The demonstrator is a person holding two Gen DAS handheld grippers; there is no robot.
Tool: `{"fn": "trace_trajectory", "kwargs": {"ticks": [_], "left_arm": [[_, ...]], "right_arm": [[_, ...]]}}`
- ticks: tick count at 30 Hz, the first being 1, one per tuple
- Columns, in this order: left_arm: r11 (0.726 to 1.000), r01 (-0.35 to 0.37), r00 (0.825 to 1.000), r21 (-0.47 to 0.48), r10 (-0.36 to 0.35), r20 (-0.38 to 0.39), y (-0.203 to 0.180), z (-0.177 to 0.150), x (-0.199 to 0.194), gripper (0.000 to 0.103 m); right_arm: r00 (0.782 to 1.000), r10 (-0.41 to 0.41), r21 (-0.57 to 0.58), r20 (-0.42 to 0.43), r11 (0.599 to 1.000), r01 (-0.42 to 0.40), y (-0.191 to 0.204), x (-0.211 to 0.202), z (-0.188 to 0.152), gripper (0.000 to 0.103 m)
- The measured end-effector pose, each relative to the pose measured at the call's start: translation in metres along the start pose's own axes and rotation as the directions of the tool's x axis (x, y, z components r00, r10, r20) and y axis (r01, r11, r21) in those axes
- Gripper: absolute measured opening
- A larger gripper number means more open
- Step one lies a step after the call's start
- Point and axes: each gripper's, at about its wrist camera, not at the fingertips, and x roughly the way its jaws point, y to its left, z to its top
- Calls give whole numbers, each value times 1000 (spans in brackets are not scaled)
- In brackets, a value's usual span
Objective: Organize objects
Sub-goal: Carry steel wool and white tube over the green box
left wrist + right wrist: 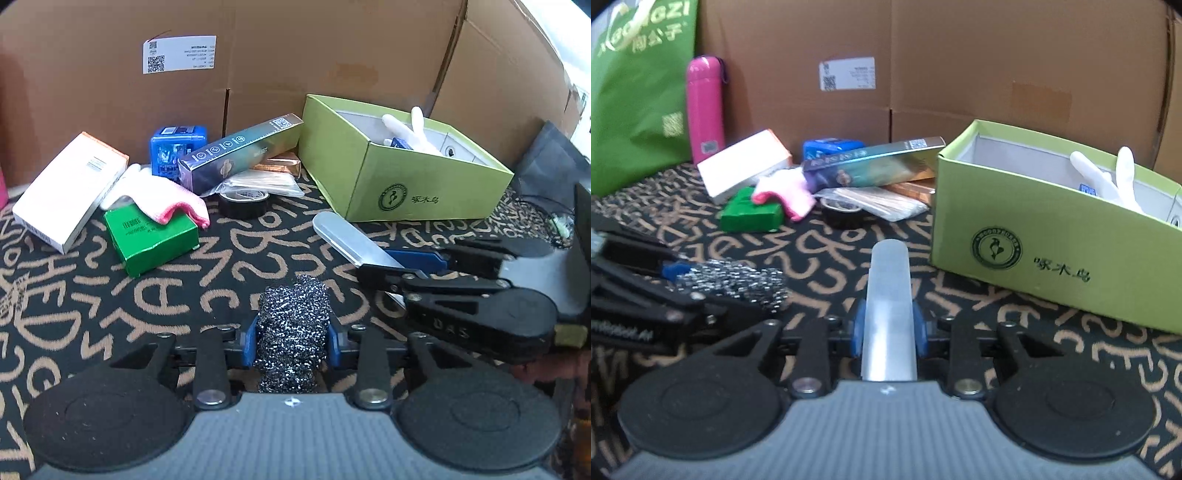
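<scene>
The left gripper (291, 341) clamps the steel scourer (291, 325); the right gripper (888, 332) clamps a translucent flat piece (889, 295); lift each over the green box (1052, 240) rim, then release inside.

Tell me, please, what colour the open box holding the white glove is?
The open box is lime green with a dark green round logo; the right wrist view shows it best.

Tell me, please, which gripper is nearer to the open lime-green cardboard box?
Right. The right gripper, clamping a flat translucent strip, sits just short of the box; the left gripper, gripping steel wool, is farther away.
</scene>
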Motion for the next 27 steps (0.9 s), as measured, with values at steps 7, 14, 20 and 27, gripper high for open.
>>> {"fn": "trace_trajectory", "kwargs": {"ticks": [7, 14, 20, 27], "left_arm": [[994, 104, 991, 44, -107, 75, -24, 31, -18, 37], [975, 197, 960, 104, -214, 179, -61, 99, -21, 37], [983, 168, 958, 78, -181, 224, -86, 157, 16, 37], [991, 131, 976, 38, -136, 171, -102, 181, 91, 37]], "right_arm": [[988, -34, 38, 153, 999, 29, -17, -56, 17, 27], [939, -181, 43, 291, 983, 176, -54, -92, 55, 27], [892, -313, 61, 327, 949, 310, -103, -87, 86, 27], [867, -422, 58, 266, 904, 423, -155, -39, 86, 27]]}}
